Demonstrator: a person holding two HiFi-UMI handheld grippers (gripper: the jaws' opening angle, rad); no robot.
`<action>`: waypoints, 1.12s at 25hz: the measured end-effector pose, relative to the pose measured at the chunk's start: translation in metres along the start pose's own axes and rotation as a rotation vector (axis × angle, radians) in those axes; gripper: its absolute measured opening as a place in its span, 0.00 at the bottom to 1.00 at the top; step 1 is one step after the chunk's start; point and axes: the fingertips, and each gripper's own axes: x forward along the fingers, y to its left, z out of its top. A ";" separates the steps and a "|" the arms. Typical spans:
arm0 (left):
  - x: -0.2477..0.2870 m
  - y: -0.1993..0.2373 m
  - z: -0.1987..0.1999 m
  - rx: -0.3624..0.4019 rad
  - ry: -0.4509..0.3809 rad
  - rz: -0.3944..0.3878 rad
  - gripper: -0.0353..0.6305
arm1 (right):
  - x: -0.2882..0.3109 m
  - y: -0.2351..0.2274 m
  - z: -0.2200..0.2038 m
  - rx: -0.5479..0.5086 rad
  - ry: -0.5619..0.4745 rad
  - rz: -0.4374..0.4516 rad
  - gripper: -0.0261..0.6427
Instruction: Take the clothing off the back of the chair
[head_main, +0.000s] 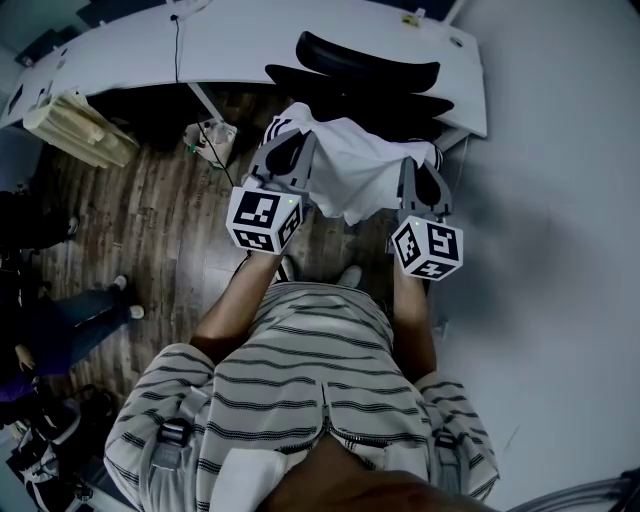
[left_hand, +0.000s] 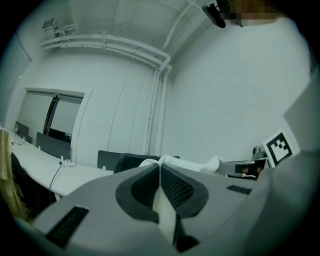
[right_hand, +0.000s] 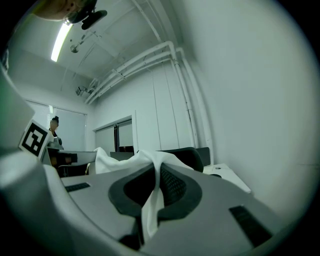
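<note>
Holding the white fabric garment (head_main: 355, 175) stretched between left gripper (left_hand: 160, 172) and right gripper (right_hand: 156, 175), each with jaws clamped tight on its top edge, near the black mesh office chair (head_main: 365, 60), the lift-off step looks nearly done; next, draw it clear.

The limp white cloth garment (head_main: 355, 175) looks soft and matt; the dark plank floor (head_main: 165, 215) at left shows wood grain; the white desk top (head_main: 250, 40) looks smooth.
</note>
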 end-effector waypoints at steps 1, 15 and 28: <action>0.000 0.000 -0.001 0.000 0.000 0.001 0.10 | 0.000 0.000 -0.002 0.000 0.002 0.000 0.08; -0.008 -0.008 -0.021 0.024 0.016 0.002 0.10 | -0.008 0.002 -0.024 0.013 0.024 0.006 0.08; -0.017 -0.013 -0.036 0.038 0.026 0.003 0.10 | -0.017 0.006 -0.036 0.003 0.029 0.008 0.08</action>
